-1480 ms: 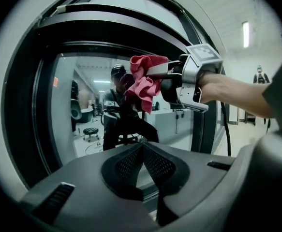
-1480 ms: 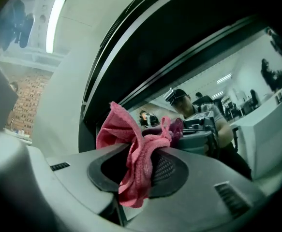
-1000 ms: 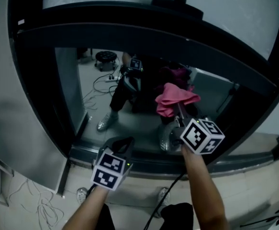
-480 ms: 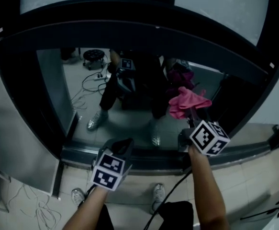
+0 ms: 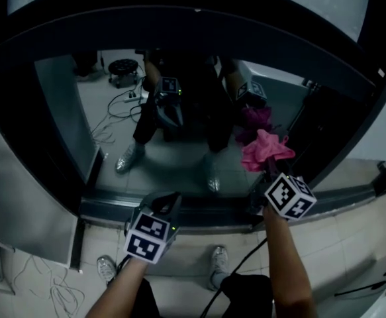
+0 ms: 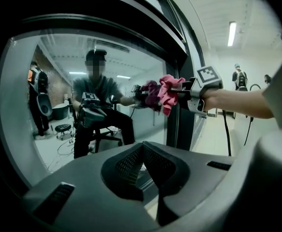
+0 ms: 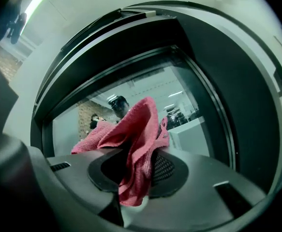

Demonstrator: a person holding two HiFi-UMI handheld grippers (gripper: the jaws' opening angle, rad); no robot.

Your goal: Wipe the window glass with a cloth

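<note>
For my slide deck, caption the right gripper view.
Right gripper clamps a pink cloth in front of the dark-framed window glass.

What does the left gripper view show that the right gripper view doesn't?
Only the left gripper view: the left tongs shut on nothing, and the right tongs seen from the side with their marker cube and the forearm. Only the right gripper view: the pink cloth pinched between the right tongs' jaws, seen close up. Both: the pink cloth held up at the window glass.
</note>
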